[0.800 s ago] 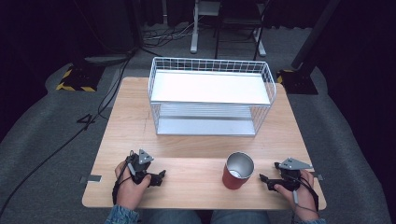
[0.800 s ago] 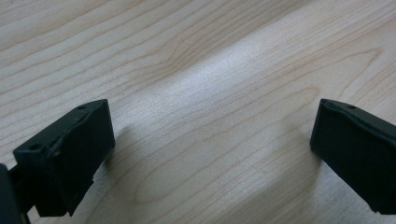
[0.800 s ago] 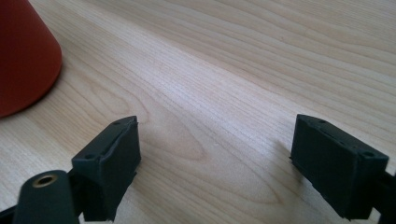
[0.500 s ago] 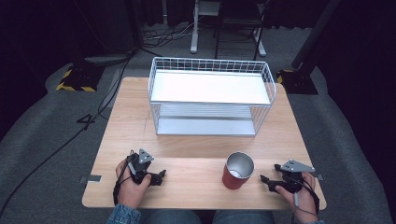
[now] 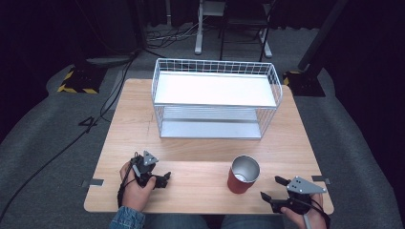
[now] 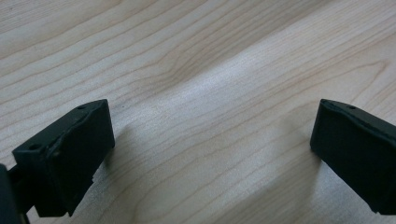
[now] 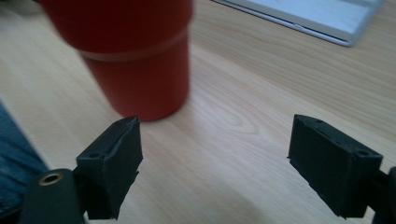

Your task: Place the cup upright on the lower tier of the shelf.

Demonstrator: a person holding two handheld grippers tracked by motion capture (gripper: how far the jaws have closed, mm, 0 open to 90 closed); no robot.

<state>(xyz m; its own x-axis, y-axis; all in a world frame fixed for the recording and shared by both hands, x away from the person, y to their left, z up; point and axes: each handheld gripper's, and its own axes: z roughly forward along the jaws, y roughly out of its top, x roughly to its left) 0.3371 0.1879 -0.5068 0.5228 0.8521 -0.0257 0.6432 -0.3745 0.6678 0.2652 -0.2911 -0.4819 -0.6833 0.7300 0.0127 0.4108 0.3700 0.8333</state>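
Observation:
A red cup (image 5: 244, 174) with a silvery inside stands upright on the wooden table (image 5: 200, 152), near the front right. My right gripper (image 5: 273, 188) rests just right of it, open, its jaws pointing left toward the cup. In the right gripper view the cup (image 7: 135, 60) stands ahead and to the left of the open right gripper (image 7: 215, 154), with nothing between the jaws. My left gripper (image 5: 164, 179) lies at the front left, held by a hand and pointing right. Its jaws stand wide apart over bare wood, so the left gripper (image 6: 210, 140) is open.
A white wire rack (image 5: 215, 95) with two shelves stands at the back middle of the table; its lower shelf edge (image 7: 317, 18) shows beyond the cup. Bare wood lies between the rack and both hands. Cables (image 5: 71, 138) run over the grey floor at the left.
The right hand has drifted slightly toward the table's near edge. The left gripper and the cup have stayed put.

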